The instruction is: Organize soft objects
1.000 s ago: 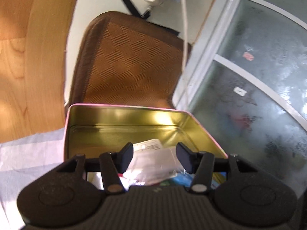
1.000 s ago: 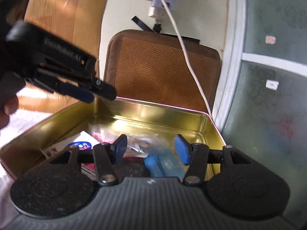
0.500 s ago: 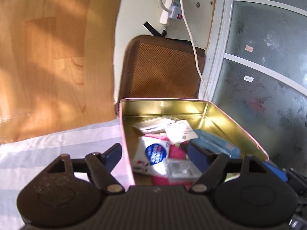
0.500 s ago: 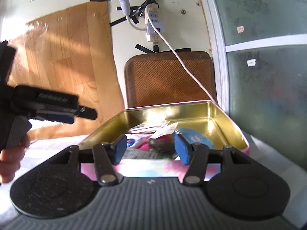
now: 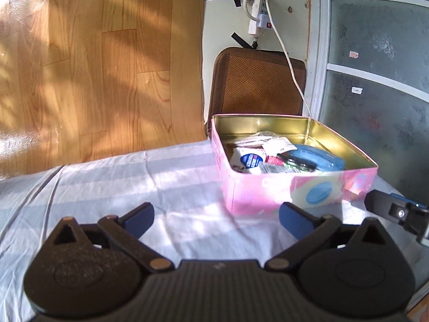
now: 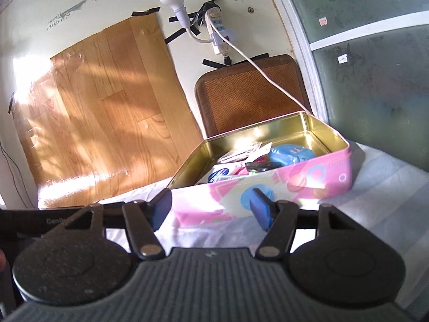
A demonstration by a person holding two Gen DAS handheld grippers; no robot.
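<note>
Both hand-held grippers, left (image 5: pixel 215 218) and right (image 6: pixel 210 205), gape empty before the pink tin (image 5: pixel 295 187).

Almost no writing can be read here. In the right wrist view, the black body of the left gripper (image 6: pixel 53 221) carries pale raised letters that begin with "Gen"; the rest is hidden behind the right gripper's frame. Inside the pink tin (image 5: pixel 268 196) lies a white packet (image 5: pixel 248 159) with a round blue label, but its print is too small to read. The small stickers (image 5: pixel 356 90) on the frosted glass door are also not legible.
</note>
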